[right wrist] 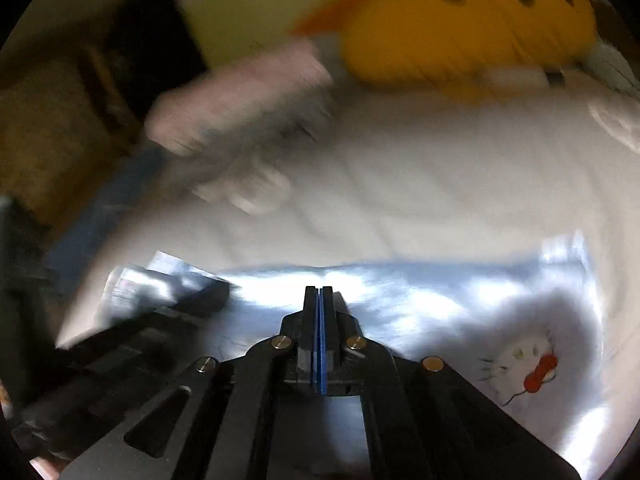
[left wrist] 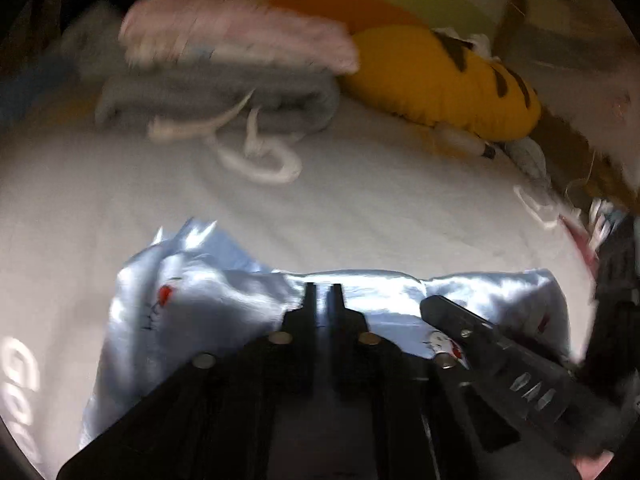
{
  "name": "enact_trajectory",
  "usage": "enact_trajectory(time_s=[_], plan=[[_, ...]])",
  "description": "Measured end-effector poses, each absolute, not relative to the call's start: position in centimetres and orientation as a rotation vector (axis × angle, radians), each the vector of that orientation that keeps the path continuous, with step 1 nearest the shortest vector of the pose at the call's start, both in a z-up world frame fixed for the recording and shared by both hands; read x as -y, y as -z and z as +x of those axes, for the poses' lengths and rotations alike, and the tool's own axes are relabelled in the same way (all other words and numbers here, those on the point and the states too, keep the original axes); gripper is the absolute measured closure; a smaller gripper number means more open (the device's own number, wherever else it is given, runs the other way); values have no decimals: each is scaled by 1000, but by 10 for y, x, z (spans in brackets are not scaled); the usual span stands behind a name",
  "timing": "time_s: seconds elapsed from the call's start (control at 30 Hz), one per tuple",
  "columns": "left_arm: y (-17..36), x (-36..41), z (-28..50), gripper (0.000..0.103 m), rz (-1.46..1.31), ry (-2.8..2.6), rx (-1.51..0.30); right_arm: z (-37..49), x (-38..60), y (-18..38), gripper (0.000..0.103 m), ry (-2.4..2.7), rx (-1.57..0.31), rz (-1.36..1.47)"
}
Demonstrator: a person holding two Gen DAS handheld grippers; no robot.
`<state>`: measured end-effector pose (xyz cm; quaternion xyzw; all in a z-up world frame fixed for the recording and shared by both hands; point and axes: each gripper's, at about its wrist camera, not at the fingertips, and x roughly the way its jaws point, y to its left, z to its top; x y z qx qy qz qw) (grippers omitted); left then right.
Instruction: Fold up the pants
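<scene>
- The shiny pale-blue satin pants with small cartoon-cat prints (left wrist: 208, 304) lie bunched on the white bed sheet (left wrist: 360, 208), at the near edge of both views.
- The left hand-held gripper (left wrist: 322, 296) has its black fingers drawn nearly together, with only a thin gap. The tips sit over the satin; whether cloth is pinched cannot be told.
- The right hand-held gripper (right wrist: 319, 298) is clenched, its blue pads pressed together. Its tips lie against the pants' far fold; any cloth between them is hidden.
- In the left wrist view the right tool enters from the right, partly cut off by the frame.
- Far left on the bed lies a stack of folded clothes: a pink fuzzy piece on a grey garment with white drawstrings (left wrist: 224, 76). It is blurred in both views.
- A yellow plush toy with dark stripes (left wrist: 448, 84) rests far right, just beside the stack.
- The room beyond is dark and hard to make out.
</scene>
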<state>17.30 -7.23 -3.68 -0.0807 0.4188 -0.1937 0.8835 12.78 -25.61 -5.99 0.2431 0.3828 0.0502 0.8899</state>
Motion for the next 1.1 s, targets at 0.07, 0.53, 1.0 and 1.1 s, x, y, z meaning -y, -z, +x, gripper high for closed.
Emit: enact_trajectory(time_s=[0.07,0.53,1.0,1.1], plan=[[36,55,178,100,-243,384,-863,122,275,60,103,-52,-746,566],[28,-1,190,101,-211,240,-819,91,328,52,103,125,-708,574],[-55,-34,119,96,-104,235,-624,31,328,-55,103,152,-569,317],[-64,-37,100,86,-112,258,-605,21,336,-62,103,108,-566,338]])
